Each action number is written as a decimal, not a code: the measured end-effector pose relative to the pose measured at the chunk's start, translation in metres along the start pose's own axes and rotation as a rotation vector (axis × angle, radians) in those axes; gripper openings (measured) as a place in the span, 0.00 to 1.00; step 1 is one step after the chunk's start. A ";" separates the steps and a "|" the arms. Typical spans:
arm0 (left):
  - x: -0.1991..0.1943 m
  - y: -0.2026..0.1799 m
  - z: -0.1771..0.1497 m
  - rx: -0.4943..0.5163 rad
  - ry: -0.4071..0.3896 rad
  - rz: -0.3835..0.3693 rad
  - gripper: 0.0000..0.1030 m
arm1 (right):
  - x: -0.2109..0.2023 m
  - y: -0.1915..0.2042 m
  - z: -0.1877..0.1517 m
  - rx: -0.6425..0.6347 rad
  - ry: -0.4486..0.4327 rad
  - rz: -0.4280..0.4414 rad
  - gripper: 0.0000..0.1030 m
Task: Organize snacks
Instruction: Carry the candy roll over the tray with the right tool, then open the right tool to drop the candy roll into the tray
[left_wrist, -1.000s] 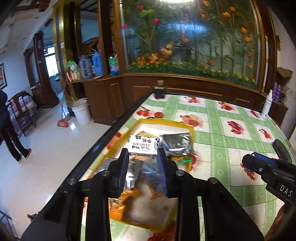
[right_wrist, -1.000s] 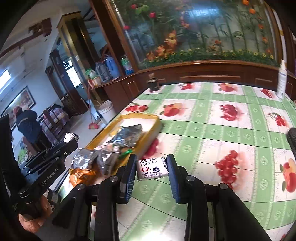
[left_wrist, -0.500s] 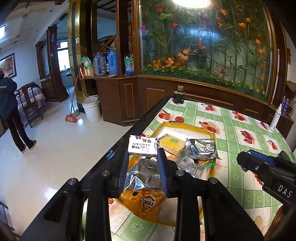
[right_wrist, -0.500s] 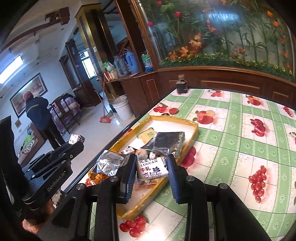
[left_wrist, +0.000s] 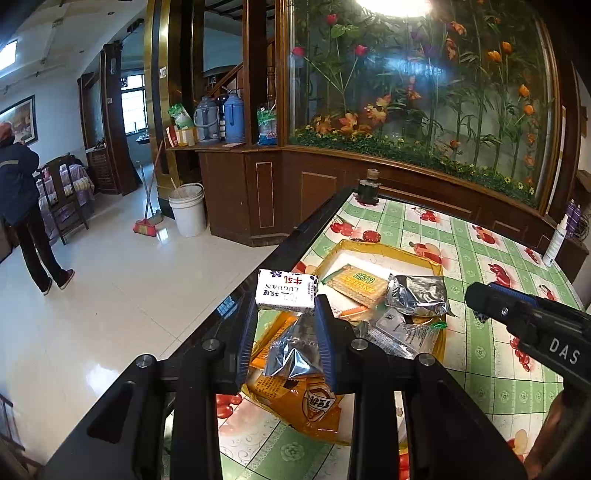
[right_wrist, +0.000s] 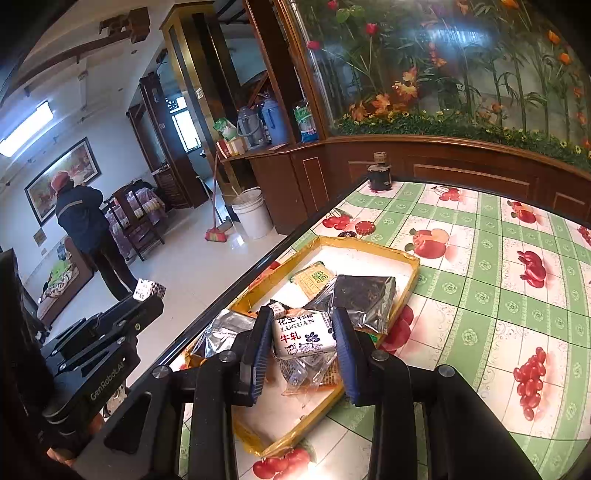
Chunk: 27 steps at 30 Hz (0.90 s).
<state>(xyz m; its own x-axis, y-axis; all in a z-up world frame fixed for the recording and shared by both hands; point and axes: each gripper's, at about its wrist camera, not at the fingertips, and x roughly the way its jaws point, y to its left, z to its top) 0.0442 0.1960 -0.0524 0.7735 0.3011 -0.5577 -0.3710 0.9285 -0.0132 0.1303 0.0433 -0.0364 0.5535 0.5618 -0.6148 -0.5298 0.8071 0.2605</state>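
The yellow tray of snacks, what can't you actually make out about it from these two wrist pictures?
- Left wrist view: the yellow tray has its near end hidden by the left claw and its white candy packet.
- Right wrist view: the snacks under the right claw and its own white packet are covered.
- Both views: print on the silver foil bag is too small and glary to read.

Left gripper (left_wrist: 286, 320) angled down, fingers (left_wrist: 246, 341) clamped on a small white candy pack (left_wrist: 286, 294) held at the tips. Right gripper (right_wrist: 303, 345) same pose, pitched down, fingers (right_wrist: 345, 354) pinching a second white pack (right_wrist: 303, 334). Both side by side, left one visible in the right wrist view.
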 end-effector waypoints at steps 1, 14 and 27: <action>0.003 -0.001 0.000 -0.002 0.011 -0.007 0.28 | 0.005 -0.001 0.001 0.004 0.003 0.002 0.32; 0.037 -0.017 -0.014 0.015 0.099 -0.031 0.28 | 0.068 -0.013 0.005 0.034 0.064 -0.008 0.32; 0.061 -0.030 -0.016 0.057 0.128 -0.027 0.28 | 0.094 -0.032 0.014 0.072 0.068 -0.023 0.32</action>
<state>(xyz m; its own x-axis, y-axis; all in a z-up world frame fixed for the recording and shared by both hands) 0.0945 0.1830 -0.1000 0.7096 0.2488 -0.6593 -0.3182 0.9479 0.0151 0.2081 0.0726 -0.0916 0.5191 0.5310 -0.6697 -0.4684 0.8322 0.2967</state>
